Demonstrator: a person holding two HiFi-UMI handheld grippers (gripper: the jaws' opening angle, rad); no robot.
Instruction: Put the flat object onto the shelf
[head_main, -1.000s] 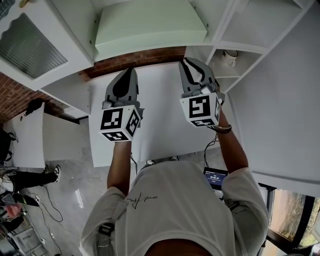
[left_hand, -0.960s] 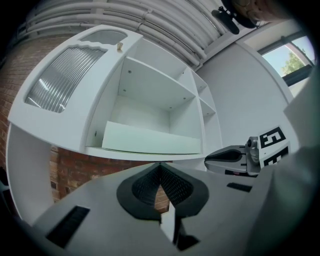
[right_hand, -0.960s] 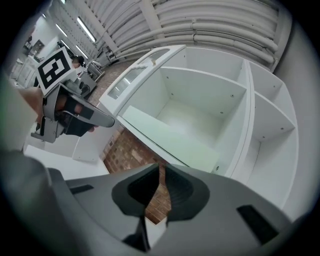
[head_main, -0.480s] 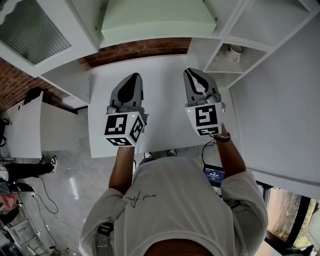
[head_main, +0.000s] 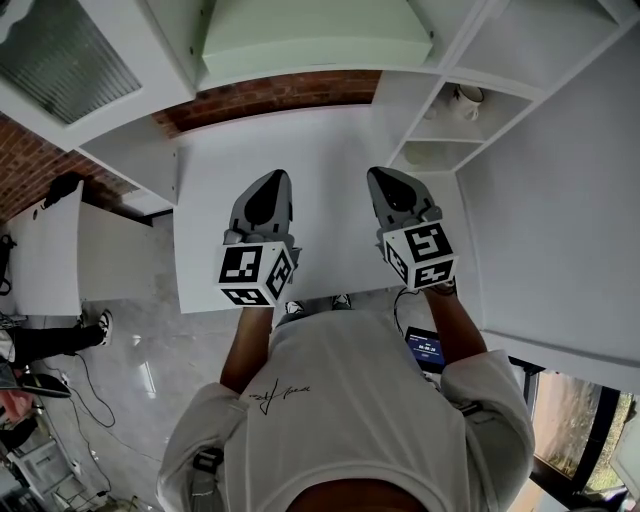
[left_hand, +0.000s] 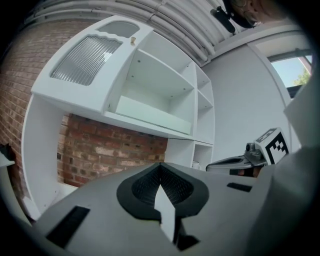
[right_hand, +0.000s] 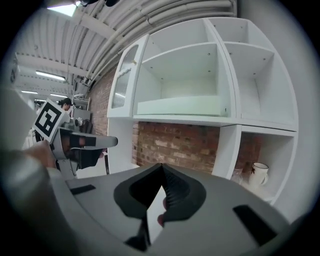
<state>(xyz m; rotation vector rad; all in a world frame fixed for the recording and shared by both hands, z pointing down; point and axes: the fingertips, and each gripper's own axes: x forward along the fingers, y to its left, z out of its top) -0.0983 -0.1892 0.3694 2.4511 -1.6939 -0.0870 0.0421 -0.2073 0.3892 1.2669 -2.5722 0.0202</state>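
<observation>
The flat object (head_main: 310, 40) is a pale green panel lying on the shelf inside the white cabinet. It also shows as a pale slab (left_hand: 155, 114) in the left gripper view and as the same slab (right_hand: 180, 106) in the right gripper view. Both grippers hang over the white table (head_main: 330, 140), well short of the cabinet. My left gripper (head_main: 272, 177) is shut and empty, its tips (left_hand: 160, 165) met. My right gripper (head_main: 383, 175) has just been closing and is shut with nothing between its jaws (right_hand: 161, 166).
A white mug (head_main: 466, 100) stands in a side cubby at the right, also seen as a mug (right_hand: 257, 174) in the right gripper view. A ribbed-glass cabinet door (head_main: 60, 60) is at the left. Brick wall (head_main: 270, 95) backs the table.
Both grippers have come down and back toward the table's near edge. The right one has rolled, its marker cube turned.
</observation>
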